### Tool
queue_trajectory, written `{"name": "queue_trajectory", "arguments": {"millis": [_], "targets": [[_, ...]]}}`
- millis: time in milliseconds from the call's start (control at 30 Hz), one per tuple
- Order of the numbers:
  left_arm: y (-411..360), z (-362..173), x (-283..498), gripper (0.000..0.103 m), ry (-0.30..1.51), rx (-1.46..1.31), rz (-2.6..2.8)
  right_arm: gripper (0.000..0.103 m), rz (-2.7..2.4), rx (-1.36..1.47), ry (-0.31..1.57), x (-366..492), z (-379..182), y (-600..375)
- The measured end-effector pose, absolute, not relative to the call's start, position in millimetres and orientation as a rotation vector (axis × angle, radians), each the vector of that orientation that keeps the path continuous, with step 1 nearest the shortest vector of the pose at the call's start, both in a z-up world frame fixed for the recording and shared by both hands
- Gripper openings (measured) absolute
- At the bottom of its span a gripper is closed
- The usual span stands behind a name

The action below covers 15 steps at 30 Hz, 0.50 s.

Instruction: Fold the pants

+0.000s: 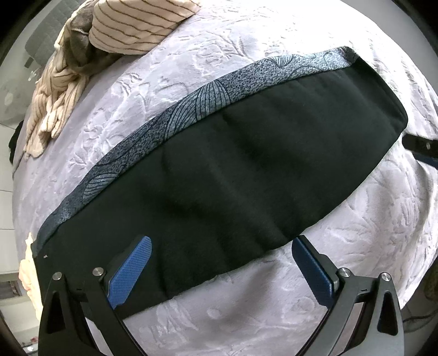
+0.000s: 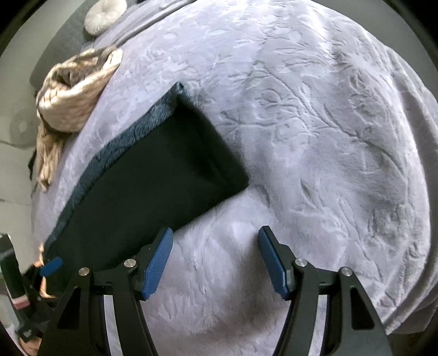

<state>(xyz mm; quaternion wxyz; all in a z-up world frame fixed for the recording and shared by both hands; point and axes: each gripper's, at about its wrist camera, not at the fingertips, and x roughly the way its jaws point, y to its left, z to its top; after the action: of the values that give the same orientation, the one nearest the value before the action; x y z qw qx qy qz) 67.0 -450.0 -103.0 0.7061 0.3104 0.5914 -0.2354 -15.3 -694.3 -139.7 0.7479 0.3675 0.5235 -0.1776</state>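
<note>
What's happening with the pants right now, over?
Left gripper open, empty, over pants' near edge. Right gripper open, empty, over blanket beside pants. Pants flat in a long strip. Striped clothes heaped beyond, not in the way.

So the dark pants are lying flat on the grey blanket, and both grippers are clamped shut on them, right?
Not quite. The pants do lie flat on the blanket, but both wrist views show the left gripper and right gripper open, holding nothing.

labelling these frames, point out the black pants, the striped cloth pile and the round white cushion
black pants (image 1: 232, 169): left wrist view, middle of the dark panel
striped cloth pile (image 1: 131, 30): left wrist view, upper striped fold
round white cushion (image 2: 105, 15): right wrist view, its centre
</note>
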Motion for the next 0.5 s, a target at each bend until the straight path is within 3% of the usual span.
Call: {"name": "queue_trajectory", "arguments": {"millis": [133,167,233,300,367,500], "targets": [[-449.1,-103.1,68.3,0.103,1.314,0.692,-0.520,0.067,-0.396,0.875,1.071,-12.1,-142.6,-706.6],[-448.7,-102.9,68.8,0.103,1.314,0.690,-0.518,0.063,-0.394,0.901,1.056,-12.8,-143.7,-709.3],[-448.0,-102.3,70.0,0.103,1.313,0.686,-0.514,0.051,-0.385,0.975,1.042,-10.6,-151.3,-716.8],[-446.7,-100.0,73.2,0.103,1.304,0.674,-0.507,0.020,-0.382,1.017,1.050,-8.0,-158.7,-720.7],[-445.6,-96.6,77.1,0.103,1.289,0.652,-0.502,0.014,-0.358,1.039,1.023,-7.2,-155.5,-721.3],[-446.8,-105.9,83.4,0.103,1.305,0.651,-0.491,0.013,-0.338,0.921,1.003,-2.3,-138.0,-714.5]]}}
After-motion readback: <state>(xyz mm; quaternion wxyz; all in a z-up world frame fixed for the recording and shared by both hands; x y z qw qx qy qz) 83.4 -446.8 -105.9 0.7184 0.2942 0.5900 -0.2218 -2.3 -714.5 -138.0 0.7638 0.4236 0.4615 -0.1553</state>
